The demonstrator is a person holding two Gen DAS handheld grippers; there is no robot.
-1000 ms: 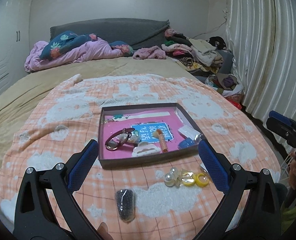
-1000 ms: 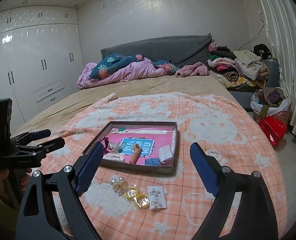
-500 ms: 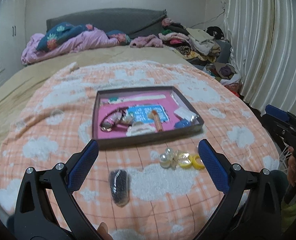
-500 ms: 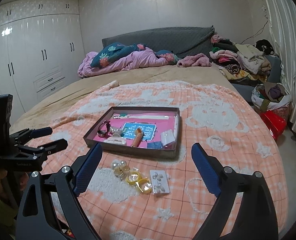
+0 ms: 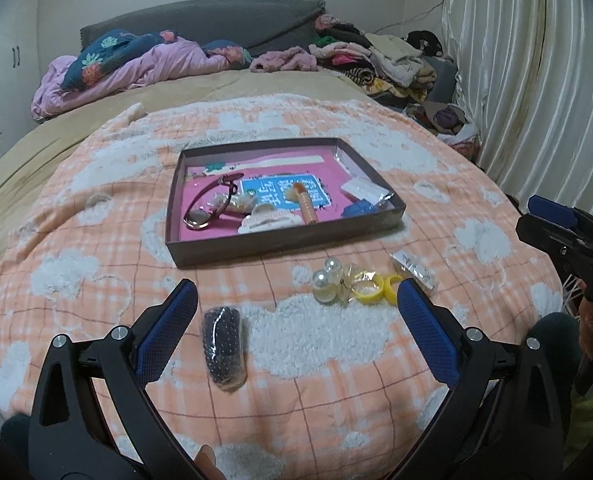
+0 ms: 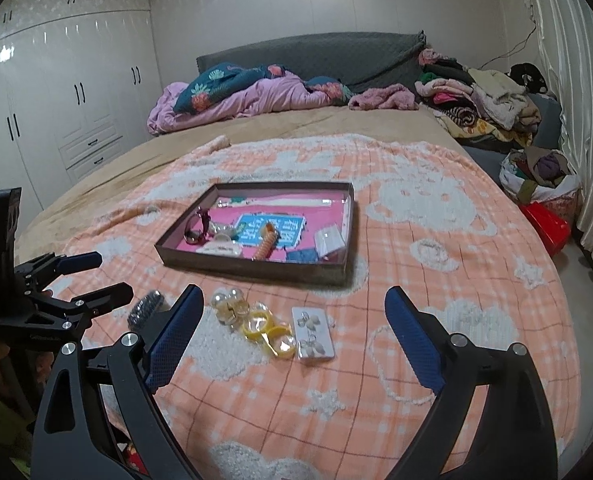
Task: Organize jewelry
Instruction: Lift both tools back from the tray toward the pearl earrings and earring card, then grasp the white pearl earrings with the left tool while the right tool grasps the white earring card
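Note:
A shallow brown tray [image 5: 280,242] [image 6: 256,270] with a pink floor lies on the peach blanket, holding a watch [image 5: 200,216], a white hair clip [image 5: 268,220], an orange beaded piece [image 5: 306,204] and small packets. In front of it lie a bag of dark beads [image 5: 222,346] [image 6: 146,308], pearl and yellow rings in clear wrap [image 5: 352,284] [image 6: 252,320] and an earring card [image 6: 312,338] [image 5: 414,270]. My left gripper [image 5: 296,316] hovers open above the bead bag and rings. Open too, my right gripper [image 6: 292,320] hangs over the rings and earring card.
The bed carries a purple duvet [image 6: 232,100] and a clothes pile [image 6: 480,96] near the grey headboard. White wardrobes [image 6: 56,92] stand at the left, curtains [image 5: 536,80] at the right. A bag of clothes [image 6: 540,176] and a red box [image 6: 546,226] sit on the floor.
Both grippers have pulled back and tilted down, so the tray and loose pieces sit higher and farther in each view. Nothing was picked up; the jaws stay open.

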